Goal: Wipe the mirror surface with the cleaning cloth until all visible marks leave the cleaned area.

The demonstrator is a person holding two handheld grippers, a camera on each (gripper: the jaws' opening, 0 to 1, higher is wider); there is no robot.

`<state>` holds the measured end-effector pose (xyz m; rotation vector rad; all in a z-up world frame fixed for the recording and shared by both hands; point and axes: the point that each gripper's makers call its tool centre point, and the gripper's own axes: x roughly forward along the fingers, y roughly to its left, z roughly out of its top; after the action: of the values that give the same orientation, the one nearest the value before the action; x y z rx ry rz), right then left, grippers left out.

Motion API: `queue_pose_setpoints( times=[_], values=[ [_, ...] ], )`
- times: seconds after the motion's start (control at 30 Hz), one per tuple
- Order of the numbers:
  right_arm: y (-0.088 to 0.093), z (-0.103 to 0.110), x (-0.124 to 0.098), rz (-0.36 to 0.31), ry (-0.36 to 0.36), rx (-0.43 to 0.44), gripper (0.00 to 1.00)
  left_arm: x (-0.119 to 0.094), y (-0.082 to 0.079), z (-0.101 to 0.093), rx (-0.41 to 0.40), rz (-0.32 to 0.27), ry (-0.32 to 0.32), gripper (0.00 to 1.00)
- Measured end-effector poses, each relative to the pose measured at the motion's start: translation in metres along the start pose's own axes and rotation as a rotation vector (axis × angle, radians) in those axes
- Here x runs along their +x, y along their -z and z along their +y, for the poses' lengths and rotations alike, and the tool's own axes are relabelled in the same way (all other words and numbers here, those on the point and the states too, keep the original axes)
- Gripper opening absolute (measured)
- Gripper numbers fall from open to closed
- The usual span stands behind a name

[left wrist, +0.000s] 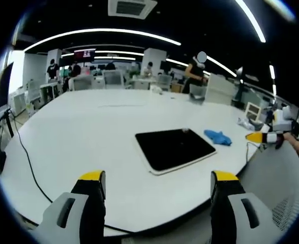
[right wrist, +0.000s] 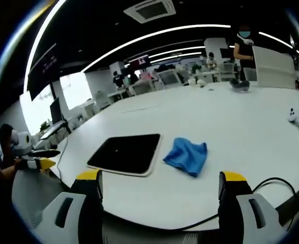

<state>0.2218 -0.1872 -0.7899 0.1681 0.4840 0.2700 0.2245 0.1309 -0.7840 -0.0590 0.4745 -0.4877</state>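
A dark, white-rimmed mirror [right wrist: 125, 153] lies flat on the white tabletop [right wrist: 231, 127], a crumpled blue cloth [right wrist: 186, 155] just right of it. Both claws, left [left wrist: 158, 183] and right [right wrist: 159, 183], gape apart, holding nothing, in a strip-lit office.

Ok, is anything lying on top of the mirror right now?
Nothing large: the mirror lies bare on the table, the cloth beside it. One small light speck near an edge; marks cannot be made out.

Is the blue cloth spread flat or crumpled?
Crumpled. The blue cloth lies bunched with folds on the white table, beside the mirror, not spread.
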Motion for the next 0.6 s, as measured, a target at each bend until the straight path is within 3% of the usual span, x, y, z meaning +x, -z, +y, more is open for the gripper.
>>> queue_pose_setpoints(
  times=[0.6],
  values=[
    [0.0003, 0.0007, -0.0012, -0.005, -0.009, 0.008, 0.93, -0.0006, 0.0034, -0.0011, 0.003, 0.019, 0.001, 0.88]
  ],
)
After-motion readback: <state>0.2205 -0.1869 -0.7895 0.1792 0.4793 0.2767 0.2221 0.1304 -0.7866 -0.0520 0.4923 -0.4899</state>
